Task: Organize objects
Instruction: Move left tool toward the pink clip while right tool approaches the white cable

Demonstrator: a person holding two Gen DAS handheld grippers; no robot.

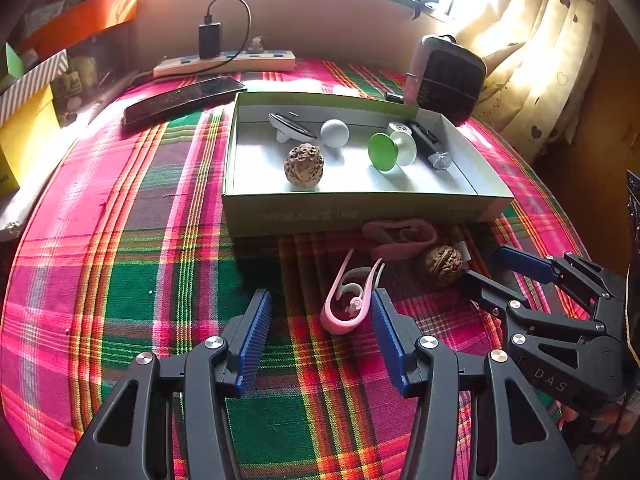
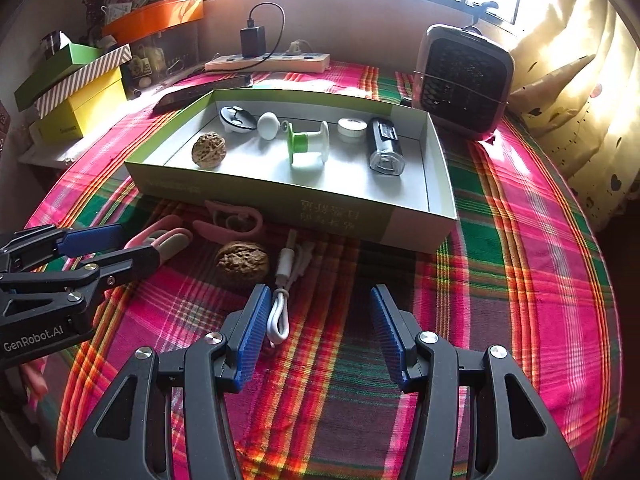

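Observation:
An open green-and-white box (image 1: 360,208) (image 2: 280,196) holds a walnut (image 1: 304,165) (image 2: 209,149), a white ball (image 1: 335,133), a green-and-white spool (image 1: 390,151) (image 2: 308,143), a black device (image 2: 385,145) and other small items. In front of it on the plaid cloth lie a pink clip (image 1: 348,300) (image 2: 160,240), a second pink clip (image 1: 400,236) (image 2: 232,220), a second walnut (image 1: 444,265) (image 2: 242,260) and a white cable (image 2: 286,280). My left gripper (image 1: 320,336) is open, its right pad beside the near clip. My right gripper (image 2: 316,332) is open, the cable at its left pad.
A small black heater (image 1: 444,76) (image 2: 464,84) stands behind the box at right. A phone (image 1: 180,98) and a power strip (image 1: 224,62) with a charger lie at the back. Stacked boxes (image 2: 76,92) sit at left. Curtains (image 2: 572,80) hang at right.

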